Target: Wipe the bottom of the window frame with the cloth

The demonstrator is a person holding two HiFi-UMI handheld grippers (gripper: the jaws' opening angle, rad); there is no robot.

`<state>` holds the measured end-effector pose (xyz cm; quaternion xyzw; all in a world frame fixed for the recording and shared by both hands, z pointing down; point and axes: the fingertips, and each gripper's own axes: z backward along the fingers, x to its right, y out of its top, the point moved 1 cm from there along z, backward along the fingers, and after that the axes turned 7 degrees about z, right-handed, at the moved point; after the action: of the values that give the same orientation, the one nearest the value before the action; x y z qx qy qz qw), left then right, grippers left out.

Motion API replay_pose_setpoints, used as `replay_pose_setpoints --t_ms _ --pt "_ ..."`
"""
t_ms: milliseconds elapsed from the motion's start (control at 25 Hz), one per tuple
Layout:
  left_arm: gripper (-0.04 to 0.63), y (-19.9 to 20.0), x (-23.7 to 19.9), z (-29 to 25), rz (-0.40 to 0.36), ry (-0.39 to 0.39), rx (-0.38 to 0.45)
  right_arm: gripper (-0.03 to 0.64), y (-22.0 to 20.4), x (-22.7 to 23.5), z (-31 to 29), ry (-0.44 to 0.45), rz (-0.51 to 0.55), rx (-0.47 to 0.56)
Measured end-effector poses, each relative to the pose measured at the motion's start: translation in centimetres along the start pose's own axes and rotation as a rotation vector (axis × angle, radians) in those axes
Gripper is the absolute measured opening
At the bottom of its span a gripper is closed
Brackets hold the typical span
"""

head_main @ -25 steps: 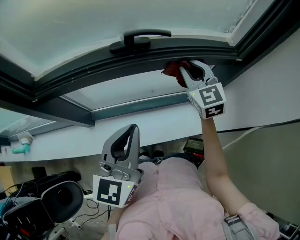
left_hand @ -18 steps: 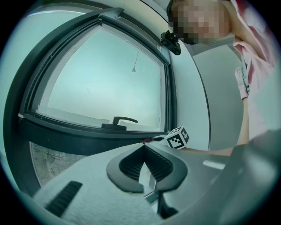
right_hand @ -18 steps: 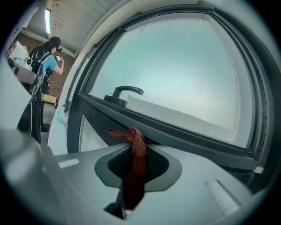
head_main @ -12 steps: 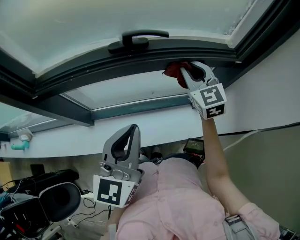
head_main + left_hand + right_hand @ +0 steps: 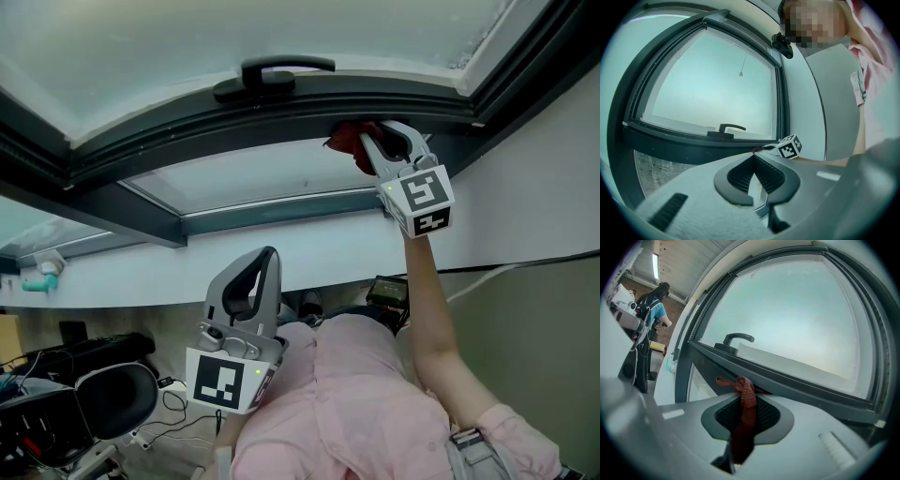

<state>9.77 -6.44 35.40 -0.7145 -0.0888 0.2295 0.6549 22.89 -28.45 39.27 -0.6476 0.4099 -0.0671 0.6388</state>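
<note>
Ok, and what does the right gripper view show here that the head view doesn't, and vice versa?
Only the right gripper view: the red cloth running down between the shut jaws of the right gripper, and a person in a blue top far off at left. Only the head view: the left gripper, shut and empty, held low by the pink shirt. Both: the dark window frame, its handle, and the cloth's tip at the frame's bottom rail.

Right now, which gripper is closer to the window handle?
Right. The right gripper, shut on the red cloth, is up at the window frame, just right of and below the window handle. The left gripper is low by the person's shirt, well away from it.
</note>
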Motion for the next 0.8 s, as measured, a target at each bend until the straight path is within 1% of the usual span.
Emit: replay_pose_setpoints --t_ms 240,800 --pt "-0.003 -0.2 0.1 -0.2 -0.004 0.011 0.01 0.06 -0.6 0.7 0.4 -0.013 -0.01 0.006" --pt "-0.003 -0.2 -0.1 -0.6 0.004 0.003 0.008 0.06 -1.5 2.5 1.2 -0.054 -0.041 -0.011"
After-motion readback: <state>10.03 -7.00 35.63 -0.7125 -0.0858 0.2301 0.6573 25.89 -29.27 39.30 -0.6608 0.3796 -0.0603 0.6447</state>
